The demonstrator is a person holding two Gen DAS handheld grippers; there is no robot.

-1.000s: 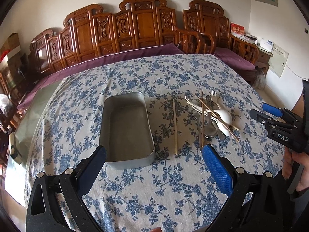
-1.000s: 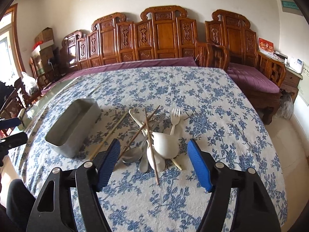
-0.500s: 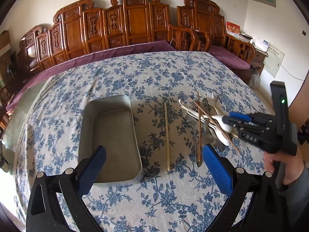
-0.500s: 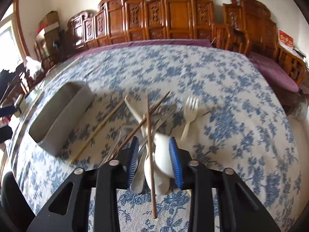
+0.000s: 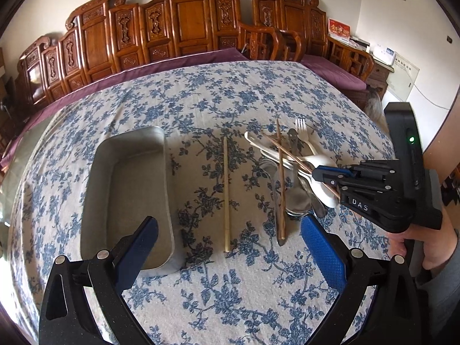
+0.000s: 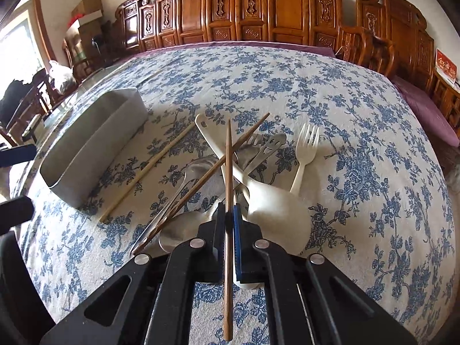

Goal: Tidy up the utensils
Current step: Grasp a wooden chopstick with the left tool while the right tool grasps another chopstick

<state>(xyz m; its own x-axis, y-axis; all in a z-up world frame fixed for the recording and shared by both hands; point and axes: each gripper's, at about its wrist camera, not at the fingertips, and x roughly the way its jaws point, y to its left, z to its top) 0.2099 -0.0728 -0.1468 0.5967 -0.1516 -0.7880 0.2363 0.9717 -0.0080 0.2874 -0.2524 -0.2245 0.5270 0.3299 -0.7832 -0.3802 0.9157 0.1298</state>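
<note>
Dark chopstick (image 6: 228,172): atop the utensil pile (image 6: 253,178), pinched in right gripper (image 6: 229,215). Metal tray (image 5: 129,189): empty, left of pile. Left gripper (image 5: 230,244): wide, holding nothing. Progress: nothing sorted; all utensils outstanding.

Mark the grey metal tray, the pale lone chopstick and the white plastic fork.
grey metal tray (image 5: 126,189), left wrist view, bare floor.
pale lone chopstick (image 5: 226,192), left wrist view, mid-shaft.
white plastic fork (image 6: 302,166), right wrist view, handle.

the tablecloth (image 5: 230,287) was off-white with blue flowers. the tin (image 5: 129,189) was dull grey, one chopstick (image 5: 226,195) pale, another (image 6: 228,172) brown, the fork (image 6: 304,155) cream, the gripper pads (image 5: 323,253) blue.
</note>
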